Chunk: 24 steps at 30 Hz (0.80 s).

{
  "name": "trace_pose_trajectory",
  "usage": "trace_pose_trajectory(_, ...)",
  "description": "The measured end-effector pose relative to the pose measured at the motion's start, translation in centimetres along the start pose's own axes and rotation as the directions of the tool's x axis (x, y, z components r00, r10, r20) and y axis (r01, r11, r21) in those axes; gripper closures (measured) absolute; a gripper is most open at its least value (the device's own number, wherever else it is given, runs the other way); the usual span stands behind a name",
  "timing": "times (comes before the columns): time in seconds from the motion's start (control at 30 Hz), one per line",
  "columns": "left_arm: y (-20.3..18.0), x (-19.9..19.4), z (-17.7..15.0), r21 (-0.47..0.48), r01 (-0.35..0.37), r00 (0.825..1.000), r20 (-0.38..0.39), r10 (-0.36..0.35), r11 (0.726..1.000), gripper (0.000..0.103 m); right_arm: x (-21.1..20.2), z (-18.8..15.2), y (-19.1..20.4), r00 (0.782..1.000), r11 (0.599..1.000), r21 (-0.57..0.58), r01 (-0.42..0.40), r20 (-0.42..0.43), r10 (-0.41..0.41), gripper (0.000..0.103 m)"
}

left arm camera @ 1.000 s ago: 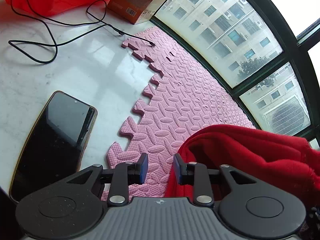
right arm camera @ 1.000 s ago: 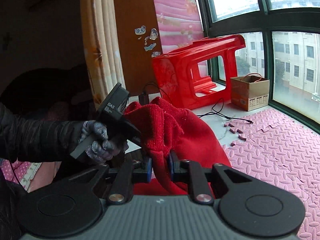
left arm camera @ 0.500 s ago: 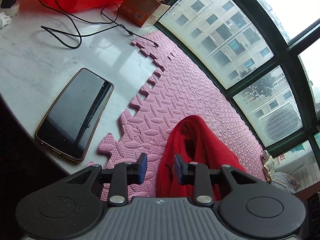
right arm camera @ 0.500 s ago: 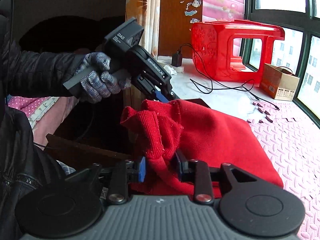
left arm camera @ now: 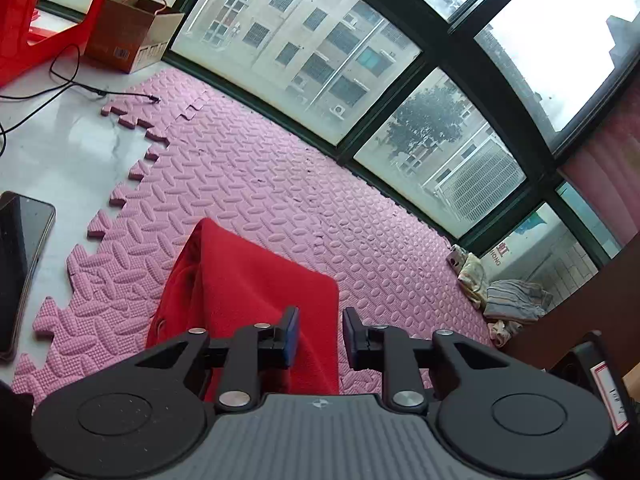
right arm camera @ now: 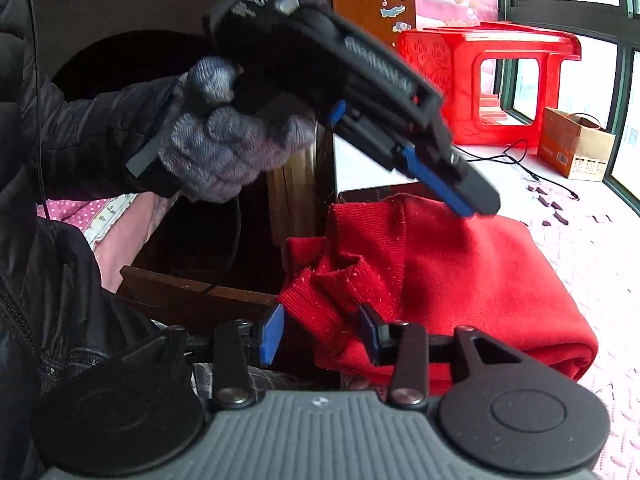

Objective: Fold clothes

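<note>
Red garment (right arm camera: 460,276) now released, flat on mat (left arm camera: 280,184).

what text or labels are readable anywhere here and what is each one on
"HONG" and a red character: sign outside the window, partly cut off.
Raised lettering on the black handheld left gripper: blurred, unreadable.
Barcode and print on the brown cardboard box: too small to read.
White label with red border at the left view's right edge: too small to read.
Cartoon stickers on the wooden panel: pictures only.

Black glossy smartphone (left arm camera: 18,264), nine o'clock: cut by frame edge. Left gripper (right arm camera: 472,196): motion-blurred. Crumpled striped cloths (left arm camera: 508,300), three o'clock: indistinct.
</note>
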<state>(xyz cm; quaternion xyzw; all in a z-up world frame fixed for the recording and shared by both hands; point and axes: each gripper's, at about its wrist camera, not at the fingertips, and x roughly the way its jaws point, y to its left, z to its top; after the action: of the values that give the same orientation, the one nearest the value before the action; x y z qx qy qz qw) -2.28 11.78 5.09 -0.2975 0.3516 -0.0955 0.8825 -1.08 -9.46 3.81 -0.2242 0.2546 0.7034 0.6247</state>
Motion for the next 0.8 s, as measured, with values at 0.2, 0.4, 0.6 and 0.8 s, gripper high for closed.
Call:
trace_pose_trajectory(0.2,2.5,-0.8,-1.6,-0.077,-0.010,1.000,-0.020,0.008,0.997,0.081,-1.9,0.7,-1.3,0.996,0.989,0.125,0.074,0.048,-0.080,0.062)
trace_pose_trajectory(0.4,3.1,-1.3,-1.8,-0.107,0.001,1.000,-0.011,-0.002,0.994,0.081,0.2,2.2,-2.0,0.997,0.984,0.168,0.055,0.045,-0.064,0.065)
trace_pose_trajectory(0.6,3.4,-1.5,-1.9,-0.113,0.013,1.000,-0.006,-0.013,0.994,0.081,1.7,1.8,-1.5,0.999,0.984,0.170,0.046,-0.004,-0.046,0.095)
trace_pose_trajectory(0.8,3.1,-2.0,-2.0,-0.108,0.018,1.000,-0.006,-0.019,0.994,0.081,-0.5,1.6,-0.9,1.000,0.990,0.140,0.015,0.013,-0.017,0.098)
